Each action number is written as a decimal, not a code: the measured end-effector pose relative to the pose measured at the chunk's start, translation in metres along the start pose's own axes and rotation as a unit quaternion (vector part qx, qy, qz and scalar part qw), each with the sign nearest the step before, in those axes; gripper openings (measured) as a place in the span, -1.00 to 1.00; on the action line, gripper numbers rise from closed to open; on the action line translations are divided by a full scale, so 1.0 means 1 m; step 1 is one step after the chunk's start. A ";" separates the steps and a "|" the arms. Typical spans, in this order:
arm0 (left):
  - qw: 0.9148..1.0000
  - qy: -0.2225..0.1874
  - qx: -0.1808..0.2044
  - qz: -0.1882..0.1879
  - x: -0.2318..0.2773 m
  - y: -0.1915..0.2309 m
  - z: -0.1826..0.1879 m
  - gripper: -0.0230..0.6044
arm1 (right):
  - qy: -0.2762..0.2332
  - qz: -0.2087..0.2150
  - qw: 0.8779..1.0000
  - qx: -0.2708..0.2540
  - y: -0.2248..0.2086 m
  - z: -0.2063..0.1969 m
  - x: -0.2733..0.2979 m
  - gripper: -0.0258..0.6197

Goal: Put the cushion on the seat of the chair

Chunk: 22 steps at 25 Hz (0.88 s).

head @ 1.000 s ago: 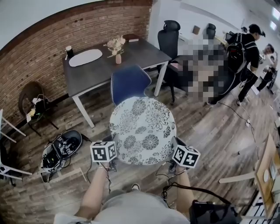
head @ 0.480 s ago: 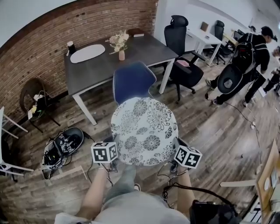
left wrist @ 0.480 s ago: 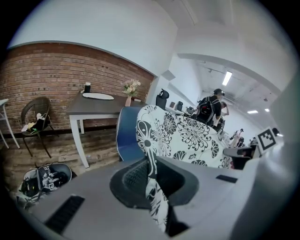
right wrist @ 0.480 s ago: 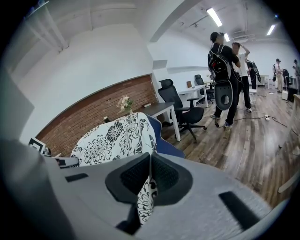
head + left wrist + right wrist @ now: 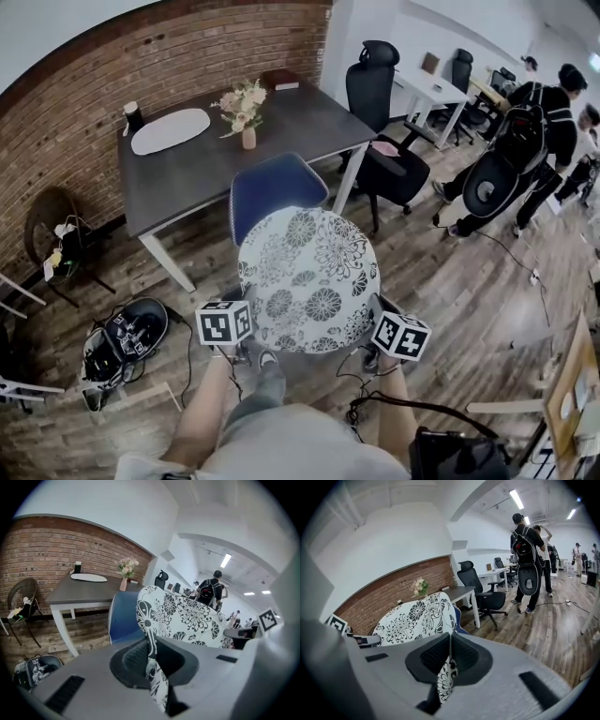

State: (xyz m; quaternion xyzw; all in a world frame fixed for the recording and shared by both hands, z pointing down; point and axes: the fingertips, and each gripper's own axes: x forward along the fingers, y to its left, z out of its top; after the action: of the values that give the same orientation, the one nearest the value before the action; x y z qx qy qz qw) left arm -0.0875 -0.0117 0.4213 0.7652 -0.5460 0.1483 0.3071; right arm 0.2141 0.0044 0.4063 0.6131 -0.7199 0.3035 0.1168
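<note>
A round white cushion [image 5: 309, 278] with black flower print hangs in the air between my two grippers, in front of the blue chair [image 5: 275, 187] at the dark table. My left gripper [image 5: 246, 330] is shut on the cushion's near left edge, and the fabric [image 5: 151, 634] shows pinched between its pads. On the near right edge my right gripper [image 5: 367, 330] is shut too, with the fabric [image 5: 446, 667] squeezed in its jaws. The cushion [image 5: 415, 616] hides the chair's seat in the head view; only the backrest [image 5: 123, 616] shows.
A dark grey table [image 5: 220, 145] with a flower vase [image 5: 247, 137] and a white placemat [image 5: 170, 130] stands behind the chair. Black office chairs [image 5: 384, 141] stand to the right, where people with backpacks [image 5: 511, 159] walk. Bags [image 5: 122, 337] and cables lie on the wooden floor at left.
Both grippers carried the cushion forward; the blue chair and the table now stand closer and lower in the head view. The grip on the cushion has stayed the same.
</note>
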 end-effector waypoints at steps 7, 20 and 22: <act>1.000 -0.014 0.008 -0.016 0.059 0.029 0.079 -0.87 | -0.012 -0.015 1.000 0.001 0.011 0.060 0.063 -0.88; 0.999 0.027 -0.014 -0.012 0.139 0.075 0.105 -0.87 | 0.023 -0.025 0.999 0.005 0.010 0.095 0.155 -0.88; 0.999 0.027 -0.025 -0.002 0.144 0.080 0.106 -0.87 | 0.030 -0.019 0.999 -0.004 0.011 0.103 0.169 -0.88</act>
State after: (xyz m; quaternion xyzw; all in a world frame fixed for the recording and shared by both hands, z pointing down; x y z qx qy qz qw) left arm -0.1216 -0.2029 0.4453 0.7544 -0.5390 0.1549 0.3410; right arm 0.1876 -0.1923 0.4133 0.6173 -0.7053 0.3164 0.1463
